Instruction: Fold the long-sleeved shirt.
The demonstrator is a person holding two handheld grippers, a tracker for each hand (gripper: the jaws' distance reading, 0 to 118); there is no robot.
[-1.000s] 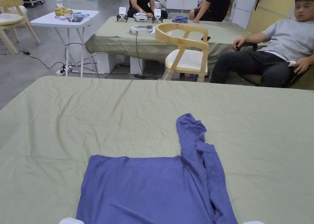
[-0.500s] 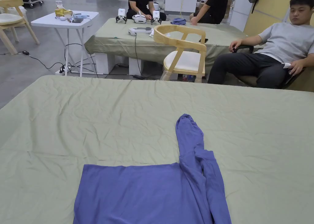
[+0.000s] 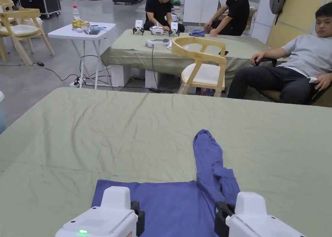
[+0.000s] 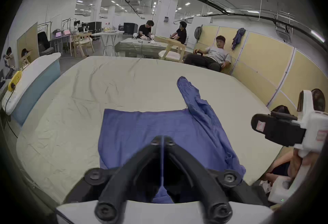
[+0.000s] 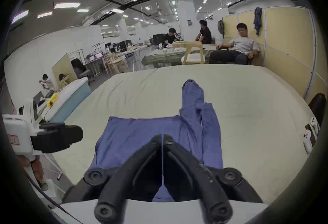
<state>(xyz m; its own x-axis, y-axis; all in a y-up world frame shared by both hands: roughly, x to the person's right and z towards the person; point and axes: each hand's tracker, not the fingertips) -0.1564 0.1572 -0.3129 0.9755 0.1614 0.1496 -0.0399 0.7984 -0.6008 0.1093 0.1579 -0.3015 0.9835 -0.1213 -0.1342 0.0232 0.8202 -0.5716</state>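
1. I had the left gripper (image 4: 162,139) with its jaws pressed together, tips meeting over the near part of the blue long-sleeved shirt (image 4: 156,132); I could not tell whether any cloth was caught between them.
2. My right gripper (image 5: 162,137) was likewise closed, its tips meeting above the shirt (image 5: 142,135), just left of the bunched side; a grip on cloth was not clear there either.
3. In the head view both white gripper bodies sat low at the near edge, the left gripper (image 3: 139,215) and the right gripper (image 3: 220,216) side by side over the shirt (image 3: 175,202).
4. The shirt lay flat on the green-covered table (image 3: 97,133), its sleeve (image 3: 207,150) reaching away from me.
5. Beyond the table stood a wooden chair (image 3: 201,65), with a seated person (image 3: 291,68) to its right.
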